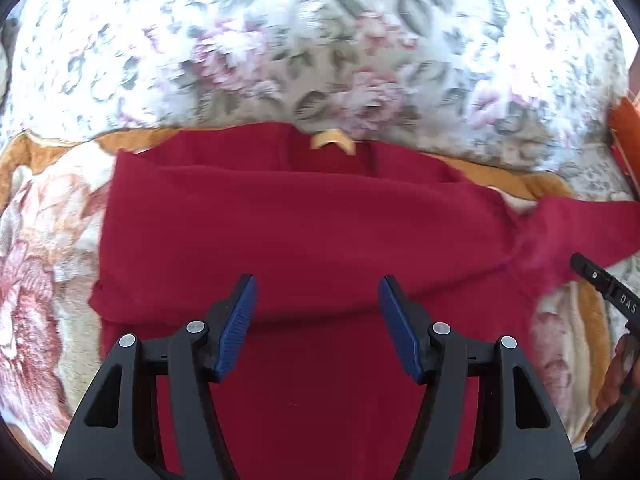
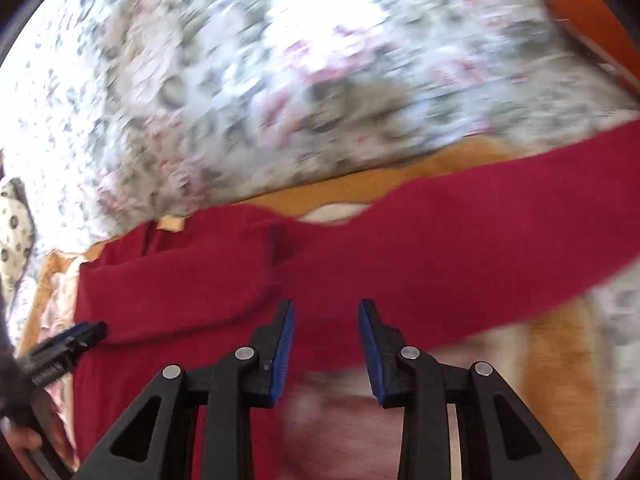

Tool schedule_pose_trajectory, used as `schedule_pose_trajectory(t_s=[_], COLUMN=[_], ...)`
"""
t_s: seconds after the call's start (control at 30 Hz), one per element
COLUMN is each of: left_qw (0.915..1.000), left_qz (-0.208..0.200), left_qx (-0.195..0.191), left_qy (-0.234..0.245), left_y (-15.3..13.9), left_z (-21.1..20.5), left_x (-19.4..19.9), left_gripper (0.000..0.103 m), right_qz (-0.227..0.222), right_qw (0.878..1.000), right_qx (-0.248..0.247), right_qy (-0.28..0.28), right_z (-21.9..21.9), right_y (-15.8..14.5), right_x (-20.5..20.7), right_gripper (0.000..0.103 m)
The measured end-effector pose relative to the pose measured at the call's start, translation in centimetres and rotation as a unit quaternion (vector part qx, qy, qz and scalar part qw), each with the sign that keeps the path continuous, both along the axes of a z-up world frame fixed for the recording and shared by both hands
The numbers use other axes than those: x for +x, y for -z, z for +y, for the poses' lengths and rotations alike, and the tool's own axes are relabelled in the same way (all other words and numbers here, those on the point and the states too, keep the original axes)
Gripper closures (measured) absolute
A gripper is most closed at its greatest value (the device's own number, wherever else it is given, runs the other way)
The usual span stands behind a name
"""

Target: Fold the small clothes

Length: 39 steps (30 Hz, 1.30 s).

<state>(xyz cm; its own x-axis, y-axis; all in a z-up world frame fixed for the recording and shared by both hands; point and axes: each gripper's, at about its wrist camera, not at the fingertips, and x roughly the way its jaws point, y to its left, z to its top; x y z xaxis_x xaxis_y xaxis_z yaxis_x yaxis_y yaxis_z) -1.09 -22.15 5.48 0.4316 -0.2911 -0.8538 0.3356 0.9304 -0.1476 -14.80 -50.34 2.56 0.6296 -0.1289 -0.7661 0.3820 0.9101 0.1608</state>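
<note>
Now, left to right across the bed:

Blanket: floral, orange-edged blanket under everything, patterned quilt bunched beyond it at 12 o'clock.

Shirt: red shirt lies spread on the blanket, neck label at the far edge, 12 o'clock from the left claw. One sleeve looks already folded across the chest, so I'd call the fold part-way done.

Left claw: left claw spread wide, holding nothing, blue pads hovering over the shirt body. Cloth runs straight ahead and beneath it.

Sleeve: the other sleeve sticks out toward 3 o'clock in the left view; in the right view it sweeps from 12 toward 2 o'clock, blurred. Its long axis runs sideways, across the claws' line of reach.

Right claw: right claw also parted, gripping nothing. Red cloth sits between and just beyond its tips; blanket shows below them. Whether the pads touch fabric, I cannot tell.

Nearer hand: the right one, clearly; the sleeve root lies right at its tips, well off to the side of the left.

Next move, my guess: right claw pinches the sleeve and carries it toward 9 o'clock over the body. Risk: dragging the folded layer askew.
</note>
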Motion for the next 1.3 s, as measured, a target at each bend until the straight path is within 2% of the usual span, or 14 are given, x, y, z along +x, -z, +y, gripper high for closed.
schedule_pose_trajectory(t_s=[0.13,0.23,0.33,0.4,0.5,0.57,0.6,0.63,0.67,0.83,1.0,1.17,1.3], left_qw=[0.9996,0.999,0.9984,0.9981,0.9982,0.9987,0.9989,0.9991,0.9992,0.9997,0.9993,0.9976,0.9955], left_qz=[-0.004,-0.003,-0.002,0.001,0.0,0.0,0.0,-0.001,-0.002,-0.008,-0.017,-0.025,-0.039], left_qx=[-0.005,-0.008,-0.004,-0.001,-0.001,-0.001,-0.002,-0.003,-0.004,-0.017,-0.033,-0.053,-0.05], left_qy=[0.028,0.043,0.057,0.062,0.06,0.052,0.048,0.043,0.04,0.018,-0.007,-0.037,-0.07], left_y=[-0.7,-0.8,-0.6,-0.4,-0.3,-0.4,-0.5,-0.7,-0.8,-1.7,-2.8,-4.2,-4.4], left_z=[-2.6,-4.4,-5.8,-6.2,-6.0,-5.3,-4.8,-4.3,-3.8,-1.4,1.4,5.5,9.3], left_x=[-1.1,-1.7,-2.0,-2.1,-2.1,-1.8,-1.7,-1.6,-1.5,-0.8,-0.4,0.4,1.3], left_gripper=[0.04,0.04,0.04,0.04,0.04,0.04,0.04,0.04,0.04,0.04,0.04,0.04,0.04], right_qz=[0.009,0.002,0.003,-0.011,-0.062,-0.097,-0.112,-0.111,-0.117,-0.123,-0.144,-0.166,-0.165], right_qw=[0.997,0.992,0.988,0.986,0.982,0.976,0.971,0.97,0.969,0.979,0.986,0.986,0.978], right_qx=[-0.029,-0.033,-0.028,0.001,0.053,0.084,0.095,0.094,0.093,0.02,-0.027,-0.022,-0.008], right_qy=[0.066,0.118,0.153,0.166,0.169,0.178,0.19,0.197,0.194,0.158,0.078,-0.024,-0.124], right_z=[-5.2,-9.0,-11.7,-13.6,-15.7,-16.8,-17.4,-17.5,-17.4,-13.7,-7.0,1.2,10.2], right_y=[-1.8,-3.2,-3.3,-2.6,-2.5,-2.3,-2.1,-1.9,-1.9,-4.6,-8.2,-10.2,-9.0], right_x=[-3.5,-6.6,-7.9,-8.0,-7.6,-7.1,-6.9,-6.5,-6.4,-5.1,-3.2,0.6,4.9], right_gripper=[0.072,0.071,0.069,0.069,0.069,0.073,0.086,0.092,0.092,0.094,0.094,0.094,0.094])
